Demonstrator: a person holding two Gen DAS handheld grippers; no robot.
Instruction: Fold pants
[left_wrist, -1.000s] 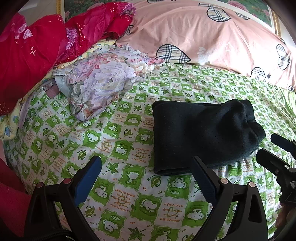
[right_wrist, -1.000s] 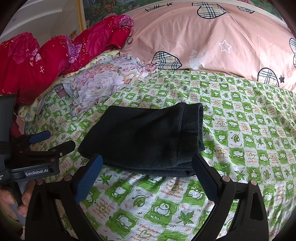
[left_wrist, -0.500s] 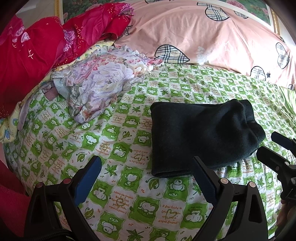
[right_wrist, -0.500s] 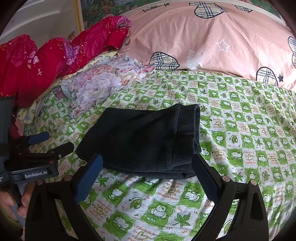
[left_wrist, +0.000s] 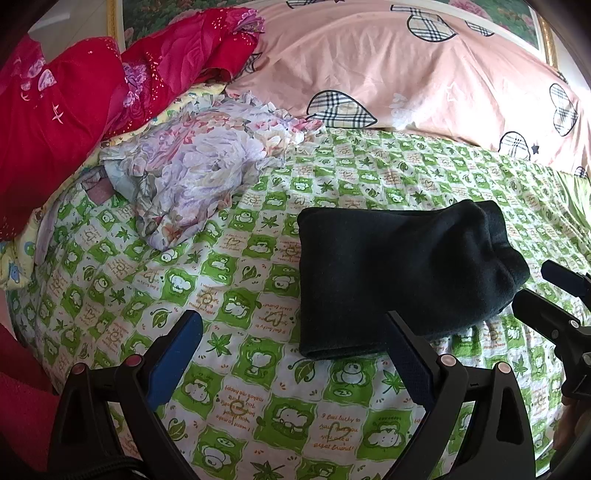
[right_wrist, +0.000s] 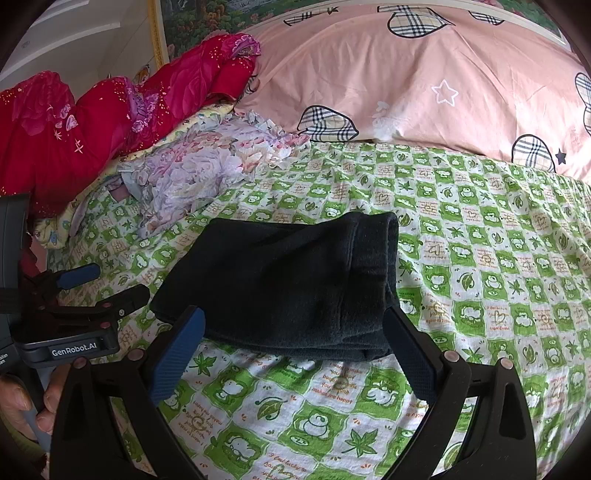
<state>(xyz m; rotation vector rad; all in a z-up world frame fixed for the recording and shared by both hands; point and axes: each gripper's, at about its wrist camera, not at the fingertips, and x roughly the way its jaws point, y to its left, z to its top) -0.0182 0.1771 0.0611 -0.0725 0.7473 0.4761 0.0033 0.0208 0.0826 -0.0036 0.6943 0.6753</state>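
Observation:
The dark pants (left_wrist: 399, 273) lie folded into a compact rectangle on the green patterned bedsheet (left_wrist: 236, 288). In the left wrist view my left gripper (left_wrist: 291, 325) hovers open just in front of the pants' near left corner, nothing between its fingers. The right gripper (left_wrist: 546, 288) shows at the right edge beside the pants. In the right wrist view the pants (right_wrist: 288, 280) sit straight ahead, and my right gripper (right_wrist: 291, 321) stands open at their near edge without gripping. The left gripper (right_wrist: 107, 286) appears open at the left, held by a hand (right_wrist: 26, 406).
A crumpled floral cloth (left_wrist: 192, 173) lies to the left of the pants. Red bedding (left_wrist: 74, 110) is heaped at the far left. A pink pillow (left_wrist: 406, 74) with plaid hearts runs along the back. Bare sheet (right_wrist: 498, 277) extends to the right.
Both grippers have drawn back slightly from the folded pants, which appear a little farther off. The pants themselves have not moved, and both grippers stay open.

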